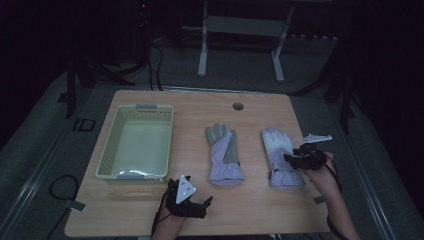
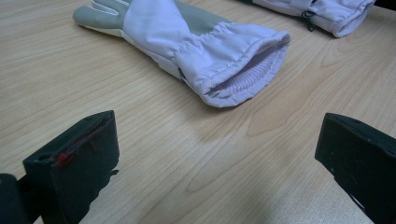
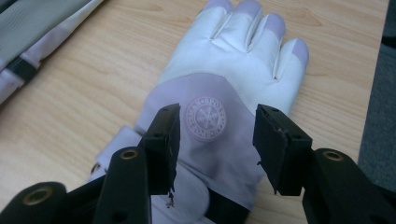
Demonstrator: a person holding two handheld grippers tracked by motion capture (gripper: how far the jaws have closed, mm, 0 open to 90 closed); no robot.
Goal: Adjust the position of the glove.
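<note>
Lavender and white fabric is seen on 2 ski gloves laid flat on the wooden bench [image 1: 250, 210], and neither has been lifted yet. The right glove [image 1: 280, 157] is lying back up, fingers pointing away from the person, with a round snowflake badge [image 3: 205, 118] showing on it. The right claw [image 1: 295, 159] is held low over this glove's back, its jaws spread apart on either side of the badge with nothing pinched between them; whether the jaw tips are touching the fabric cannot be told. The left glove [image 1: 224, 154] is lying palm up, its grey palm showing, near the middle of the bench and apart from the right glove. Its ribbed cuff opening [image 2: 250, 77] is turned toward the left claw [image 1: 202, 204], which is held released near the front edge of the bench, well short of the cuff, with bare wood between its jaws.

A pale green plastic basket [image 1: 102, 165] is standing empty at the left side of the bench, just beside the left glove.

The work is judged to be at its very start: a grasp of the right glove is being prepared, nothing is gripped, and 2 gloves are left to be picked up, probably for the basket.
</note>
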